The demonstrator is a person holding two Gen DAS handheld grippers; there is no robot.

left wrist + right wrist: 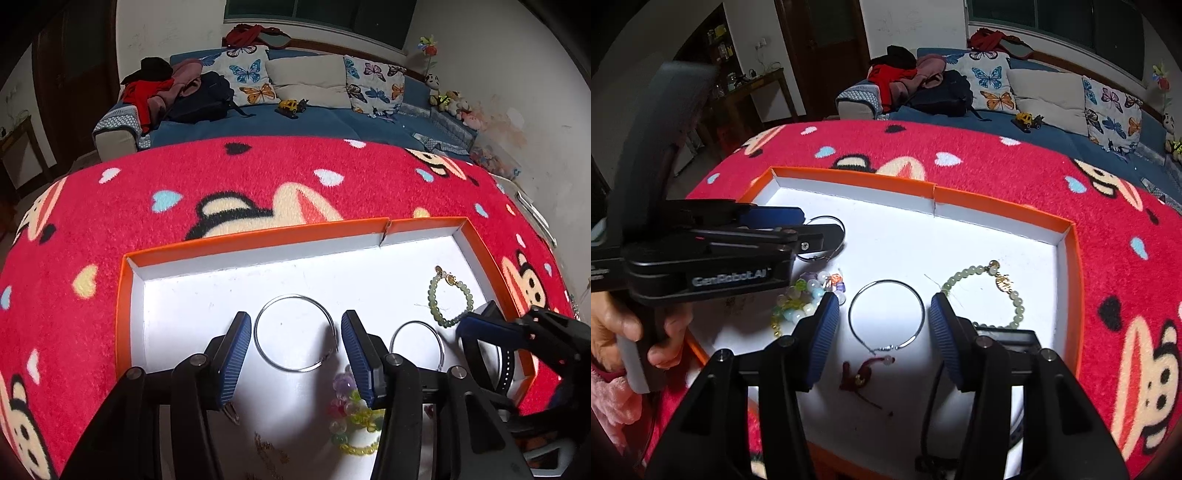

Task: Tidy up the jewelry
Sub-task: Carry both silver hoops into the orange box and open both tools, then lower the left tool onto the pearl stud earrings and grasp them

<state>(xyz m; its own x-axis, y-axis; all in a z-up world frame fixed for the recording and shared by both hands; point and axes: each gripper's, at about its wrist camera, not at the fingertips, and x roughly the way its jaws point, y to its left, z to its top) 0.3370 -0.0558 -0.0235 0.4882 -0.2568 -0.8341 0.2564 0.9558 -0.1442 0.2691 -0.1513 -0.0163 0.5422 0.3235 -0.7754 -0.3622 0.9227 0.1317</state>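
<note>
Left tool (296,334), parted, frames thin silver hoop (296,333).

hoops (295,334): shiny metal | blanket (258,177): fuzzy cloth | tray (229,240): matt cardboard

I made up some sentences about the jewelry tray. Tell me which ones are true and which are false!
1. Two silver hoops lie in the tray. True: the first hoop sits ahead of the left tool, the second hoop ahead of the right tool.
2. The green bead bracelet is held by a tool. False: it lies loose on the tray floor.
3. Both tools are open. True.
4. The tray has a blue rim. False: the rim is orange.
5. The colorful bead bunch is on the red blanket. False: it lies inside the tray.
</note>
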